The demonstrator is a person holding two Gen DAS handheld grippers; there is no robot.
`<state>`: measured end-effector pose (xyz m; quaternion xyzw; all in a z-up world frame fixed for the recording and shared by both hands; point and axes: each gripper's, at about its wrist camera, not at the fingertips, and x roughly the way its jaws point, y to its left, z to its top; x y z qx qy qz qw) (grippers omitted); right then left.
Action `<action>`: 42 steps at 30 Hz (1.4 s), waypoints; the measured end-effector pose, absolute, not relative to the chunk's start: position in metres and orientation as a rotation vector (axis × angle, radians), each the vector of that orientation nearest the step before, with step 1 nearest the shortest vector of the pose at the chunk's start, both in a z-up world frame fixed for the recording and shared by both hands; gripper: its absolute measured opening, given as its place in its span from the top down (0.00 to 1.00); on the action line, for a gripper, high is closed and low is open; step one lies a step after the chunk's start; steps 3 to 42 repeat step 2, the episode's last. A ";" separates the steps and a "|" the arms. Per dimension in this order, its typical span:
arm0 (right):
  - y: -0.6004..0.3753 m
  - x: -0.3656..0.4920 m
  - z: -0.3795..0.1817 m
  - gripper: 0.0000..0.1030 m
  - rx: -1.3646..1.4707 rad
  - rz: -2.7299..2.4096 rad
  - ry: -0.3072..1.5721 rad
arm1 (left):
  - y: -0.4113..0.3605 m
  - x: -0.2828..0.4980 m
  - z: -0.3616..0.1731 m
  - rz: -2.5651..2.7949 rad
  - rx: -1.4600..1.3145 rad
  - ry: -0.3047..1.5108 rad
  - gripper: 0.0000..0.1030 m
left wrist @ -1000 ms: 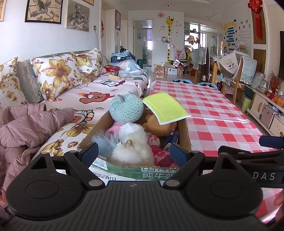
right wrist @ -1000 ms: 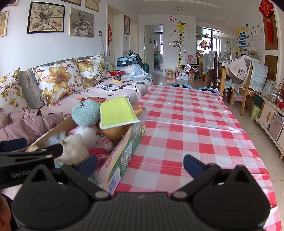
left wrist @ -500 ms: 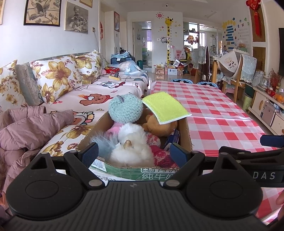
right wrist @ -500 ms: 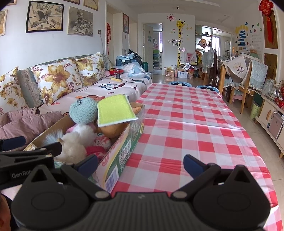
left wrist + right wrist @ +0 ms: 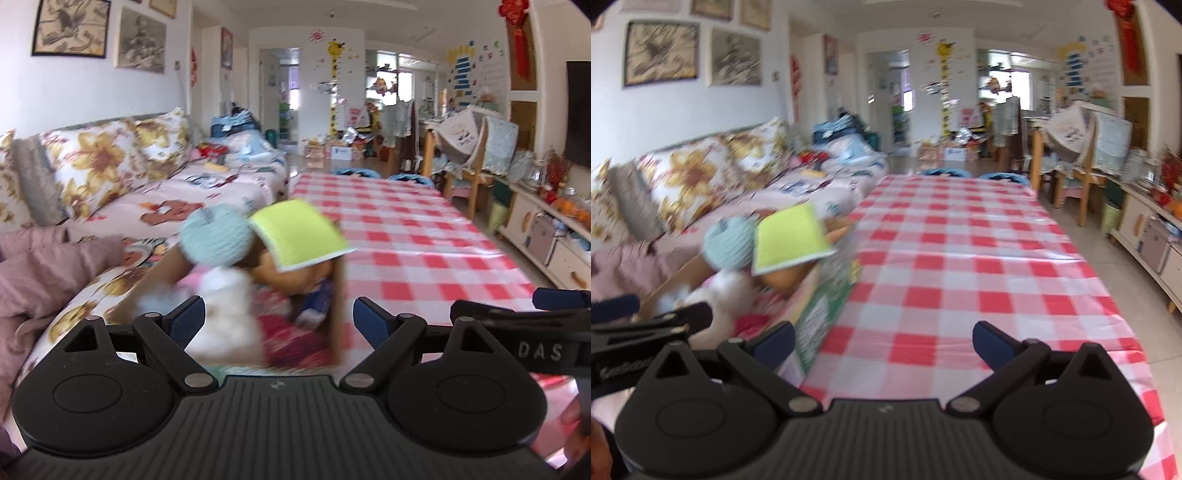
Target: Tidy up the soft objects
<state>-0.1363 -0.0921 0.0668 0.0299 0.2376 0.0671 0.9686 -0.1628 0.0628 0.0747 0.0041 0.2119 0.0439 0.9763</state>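
Above toy-filled box, left gripper agape

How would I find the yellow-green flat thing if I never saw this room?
Look for the long table with the red-and-white checked cloth; at its sofa-side edge sits a cardboard box stuffed with soft toys. On top of the pile, beside a round light-blue knitted ball, lies the yellow-green cloth. It is the only flat, square thing there; its neighbours are round or fluffy.
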 end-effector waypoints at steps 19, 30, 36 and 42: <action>-0.112 -0.134 0.074 0.01 0.089 0.099 0.458 | 0.046 -0.160 0.082 0.071 0.029 0.407 0.00; -0.112 -0.134 0.074 0.01 0.089 0.099 0.458 | 0.046 -0.160 0.082 0.071 0.029 0.407 0.00; -0.112 -0.134 0.074 0.01 0.089 0.099 0.458 | 0.046 -0.160 0.082 0.071 0.029 0.407 0.00; -0.112 -0.134 0.074 0.01 0.089 0.099 0.458 | 0.046 -0.160 0.082 0.071 0.029 0.407 0.00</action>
